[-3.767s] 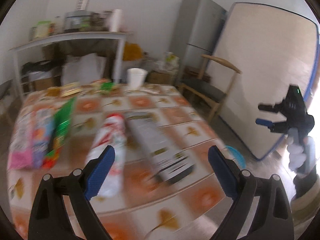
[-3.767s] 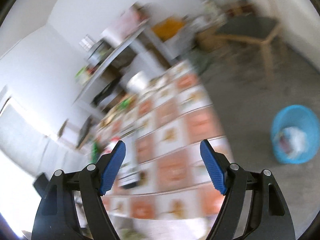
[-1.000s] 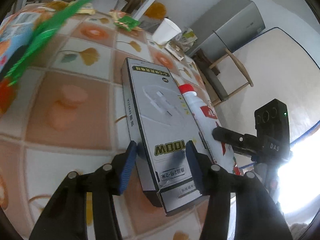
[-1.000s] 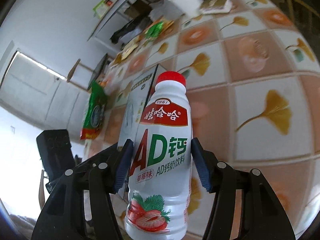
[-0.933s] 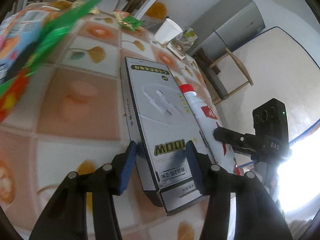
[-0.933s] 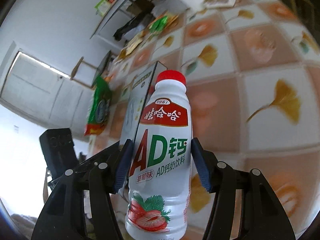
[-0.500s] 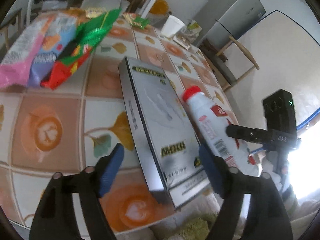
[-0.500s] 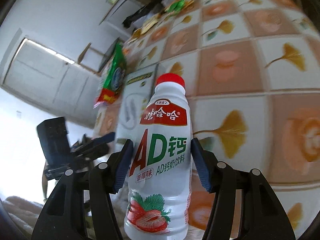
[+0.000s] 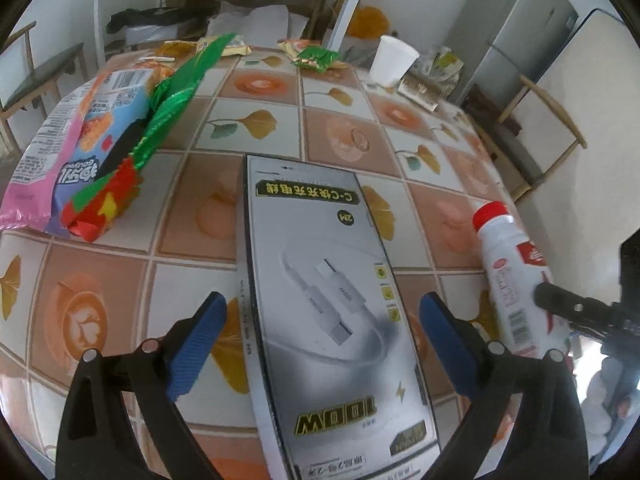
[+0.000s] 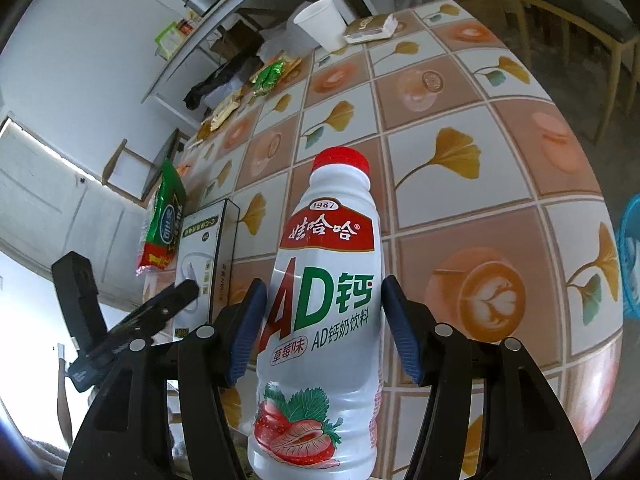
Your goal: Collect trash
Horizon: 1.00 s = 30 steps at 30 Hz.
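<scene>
Since a second ago my left gripper has been opening off the cable box, which lies flat on the table between its spread jaws. My right gripper clamps the white bottle above the table's edge.

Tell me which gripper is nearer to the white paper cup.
Neither is clearly nearer. The paper cup stands at the table's far side; the left gripper, jaws just opened, straddles the cable box, and the right gripper grips the milk bottle at the near edge.
</scene>
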Available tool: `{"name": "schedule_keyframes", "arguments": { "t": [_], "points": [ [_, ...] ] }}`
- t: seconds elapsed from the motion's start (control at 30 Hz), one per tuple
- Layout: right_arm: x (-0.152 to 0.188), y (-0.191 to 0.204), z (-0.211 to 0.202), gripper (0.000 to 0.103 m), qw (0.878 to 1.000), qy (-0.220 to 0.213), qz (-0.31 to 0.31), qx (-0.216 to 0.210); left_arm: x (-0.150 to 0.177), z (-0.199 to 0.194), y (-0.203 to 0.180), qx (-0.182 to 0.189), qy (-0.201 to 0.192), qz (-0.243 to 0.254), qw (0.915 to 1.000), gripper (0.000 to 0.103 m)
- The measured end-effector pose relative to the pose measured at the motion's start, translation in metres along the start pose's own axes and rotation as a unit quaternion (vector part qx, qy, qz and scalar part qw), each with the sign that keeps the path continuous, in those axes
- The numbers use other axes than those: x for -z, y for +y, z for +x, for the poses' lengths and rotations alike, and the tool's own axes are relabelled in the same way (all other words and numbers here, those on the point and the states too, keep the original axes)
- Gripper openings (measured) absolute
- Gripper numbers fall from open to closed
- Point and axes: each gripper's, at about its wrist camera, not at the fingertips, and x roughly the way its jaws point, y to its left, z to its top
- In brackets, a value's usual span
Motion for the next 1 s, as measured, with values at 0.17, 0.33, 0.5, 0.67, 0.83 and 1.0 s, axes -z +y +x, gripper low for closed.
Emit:
{"name": "schedule_keyframes", "arguments": {
  "t": [0.17, 0.33, 0.5, 0.67, 0.83, 1.0],
  "points": [
    [0.005, -0.012, -0.015, 0.056, 1.000, -0.003, 0.007, -0.010, 0.002, 0.008, -0.005, -0.020, 0.006, 0.004, 0.9998, 0.095],
    [0.009, -0.019, -0.026, 0.057, 1.000, -0.004, 0.006, -0.011, 0.004, 0.013, -0.015, -0.046, 0.003, 0.030, 0.9985, 0.095],
    [0.009, -0.010, -0.026, 0.057, 1.000, -0.003, -0.013, 0.005, 0.009, 0.015, -0.023, -0.046, 0.003, 0.073, 0.9963, 0.095],
    [0.011, -0.002, -0.026, 0.057, 0.999, 0.006, -0.025, 0.021, 0.013, 0.010, -0.023, -0.011, 0.007, 0.089, 0.9959, 0.094],
    [0.013, 0.000, -0.030, 0.058, 0.999, 0.016, -0.027, 0.038, 0.027, 0.003, -0.028, -0.001, 0.012, 0.122, 0.9924, 0.094],
    [0.010, -0.001, -0.029, 0.064, 0.999, 0.019, -0.016, 0.048, 0.028, 0.003, -0.029, -0.001, 0.011, 0.117, 0.9931, 0.094]
  ]
}}
